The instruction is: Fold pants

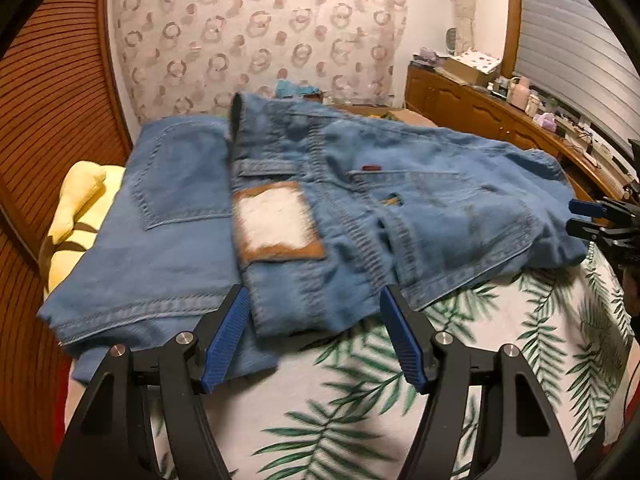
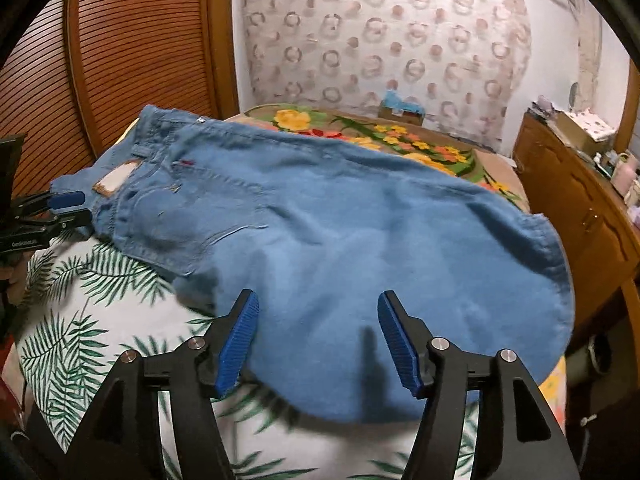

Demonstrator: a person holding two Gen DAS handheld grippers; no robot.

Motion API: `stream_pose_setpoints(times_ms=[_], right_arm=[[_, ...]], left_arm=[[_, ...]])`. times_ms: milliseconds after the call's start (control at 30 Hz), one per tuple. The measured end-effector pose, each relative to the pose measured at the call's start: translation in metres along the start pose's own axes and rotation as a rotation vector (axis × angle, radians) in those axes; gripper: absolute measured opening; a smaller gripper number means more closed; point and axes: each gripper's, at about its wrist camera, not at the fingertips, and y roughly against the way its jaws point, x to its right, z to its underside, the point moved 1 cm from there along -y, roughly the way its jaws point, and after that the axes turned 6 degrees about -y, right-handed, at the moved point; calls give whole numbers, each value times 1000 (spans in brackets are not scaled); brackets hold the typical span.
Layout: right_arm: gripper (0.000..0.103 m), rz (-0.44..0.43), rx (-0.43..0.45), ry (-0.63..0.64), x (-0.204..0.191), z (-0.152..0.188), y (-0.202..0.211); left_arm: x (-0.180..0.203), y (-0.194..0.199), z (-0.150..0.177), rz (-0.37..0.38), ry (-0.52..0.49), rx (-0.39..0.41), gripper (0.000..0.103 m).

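Observation:
Blue jeans [image 1: 420, 200] lie spread across a bed, their waistband with a tan and white patch [image 1: 276, 220] nearest my left gripper [image 1: 314, 290]. That gripper stands open, and the waist edge lies between its blue pads [image 1: 226, 336] without being pressed. More blue denim with a back pocket [image 1: 176, 184] lies to the left, partly under the waist; whether it is the same garment I cannot tell. In the right wrist view the jeans [image 2: 360, 232] stretch away to the left. My right gripper [image 2: 317, 294] hovers open over the leg end. Each gripper shows at the edge of the other's view [image 1: 592, 216] [image 2: 68, 208].
The bed carries a leaf-print sheet [image 1: 500, 340] and, farther back, a floral blanket [image 2: 400, 140]. A yellow cushion [image 1: 80, 204] sits at the bed's left edge. A louvred wooden door [image 2: 132, 60] stands to the left, and a cluttered wooden dresser [image 2: 580, 208] stands to the right.

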Motion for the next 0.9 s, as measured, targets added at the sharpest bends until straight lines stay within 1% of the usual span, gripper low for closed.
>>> stream_pose_setpoints(times_ms=[100, 200, 267, 333, 500, 633, 733, 767, 833, 900], right_arm=[[68, -11, 7, 7, -6, 4, 9], [69, 3, -1, 39, -21, 10, 12], [69, 10, -12, 53, -24, 8, 6], [69, 25, -19, 71, -26, 9, 2], [69, 42, -51, 98, -28, 11, -6], [69, 59, -66, 130, -32, 8, -14], [69, 82, -82, 172, -40, 8, -27], [69, 90, -87, 183, -40, 9, -31], [69, 97, -82, 192, -40, 9, -34], [69, 94, -77, 187, -39, 8, -35]], left_arm=[[-6, -2, 5, -18, 0, -9, 68], [-9, -6, 6, -15, -5, -13, 61], [-10, -11, 8, -6, -6, -17, 51], [-10, -12, 11, 6, -8, -17, 45], [-8, -20, 10, 4, -24, -25, 44], [-10, -26, 8, 1, -32, -46, 44], [-7, -22, 6, -8, -43, -22, 44], [-6, -19, 6, -12, -46, -4, 40], [-4, -13, 5, -7, -52, 18, 39], [-1, -11, 3, 1, -66, 22, 35]])
